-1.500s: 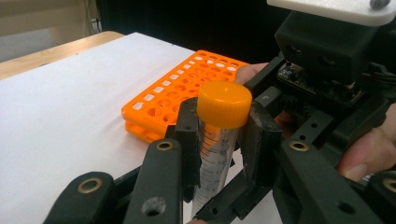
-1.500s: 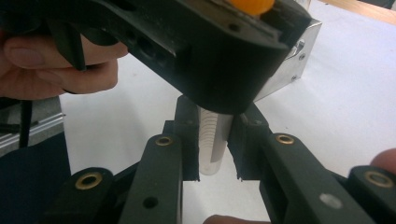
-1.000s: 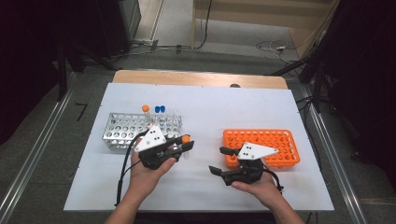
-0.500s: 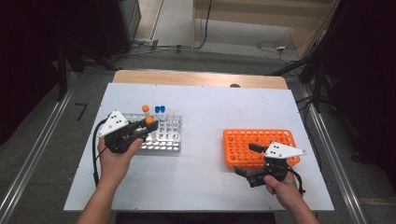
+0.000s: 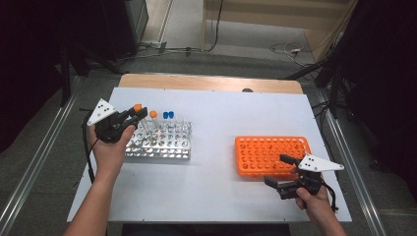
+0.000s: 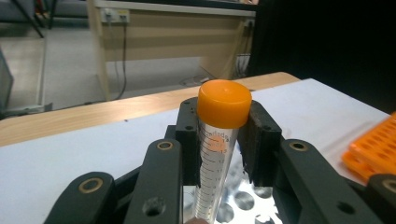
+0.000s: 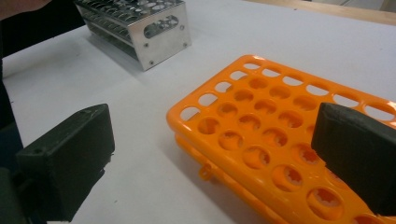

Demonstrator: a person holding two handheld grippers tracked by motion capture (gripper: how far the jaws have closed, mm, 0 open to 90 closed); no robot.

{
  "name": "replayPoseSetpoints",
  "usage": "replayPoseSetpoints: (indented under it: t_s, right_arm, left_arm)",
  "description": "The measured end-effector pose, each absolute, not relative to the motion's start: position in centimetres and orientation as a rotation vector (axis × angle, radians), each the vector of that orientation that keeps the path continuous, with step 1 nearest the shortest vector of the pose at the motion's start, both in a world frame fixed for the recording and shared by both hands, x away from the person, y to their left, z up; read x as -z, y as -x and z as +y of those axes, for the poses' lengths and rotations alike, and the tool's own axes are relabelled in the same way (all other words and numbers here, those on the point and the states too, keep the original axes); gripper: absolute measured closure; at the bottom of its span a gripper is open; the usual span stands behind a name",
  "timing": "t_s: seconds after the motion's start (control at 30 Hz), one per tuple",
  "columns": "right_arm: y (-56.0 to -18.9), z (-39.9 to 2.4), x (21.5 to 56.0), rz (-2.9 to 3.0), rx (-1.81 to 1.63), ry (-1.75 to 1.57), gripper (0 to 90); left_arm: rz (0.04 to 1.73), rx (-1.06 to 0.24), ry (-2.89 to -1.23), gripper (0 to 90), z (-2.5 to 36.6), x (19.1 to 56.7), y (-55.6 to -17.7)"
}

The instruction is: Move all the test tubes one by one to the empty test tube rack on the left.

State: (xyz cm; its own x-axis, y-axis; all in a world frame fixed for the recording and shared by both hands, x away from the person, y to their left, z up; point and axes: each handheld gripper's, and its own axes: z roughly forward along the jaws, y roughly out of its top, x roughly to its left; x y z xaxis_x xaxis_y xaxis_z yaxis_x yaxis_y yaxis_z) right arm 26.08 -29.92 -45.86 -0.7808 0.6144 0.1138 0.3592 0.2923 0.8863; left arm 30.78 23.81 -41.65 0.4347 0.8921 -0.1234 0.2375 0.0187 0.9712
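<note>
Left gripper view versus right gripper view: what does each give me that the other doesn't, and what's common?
Left gripper view alone: the left tool shut on a clear graduated tube with an orange cap, above the holes of the metal rack.

Right gripper view alone: the right tool, jaws apart and holding nothing, beside the orange rack's empty wells.

Both: the white table, the metal rack and the orange rack.

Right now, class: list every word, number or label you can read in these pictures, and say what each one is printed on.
Tube held in the left tongs: printed scale with small digits, too blurred to read.
Orange rack: no text.
Metal rack: no text.
</note>
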Motion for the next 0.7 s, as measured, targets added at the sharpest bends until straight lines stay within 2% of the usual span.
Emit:
replayPoseSetpoints:
  t_s: [0.2,0.7]
  right_arm:
    - [-26.3,-30.3,46.1,2.291,-1.470,-0.916,0.0]
    - [-26.5,-30.3,46.5,2.301,-1.457,-0.901,0.0]
  left_arm:
    - [1.082,-0.696,-1.454,71.4,23.7,42.1,-32.2]
    - [1.149,-0.688,-1.542,71.3,22.9,43.3,-33.2]
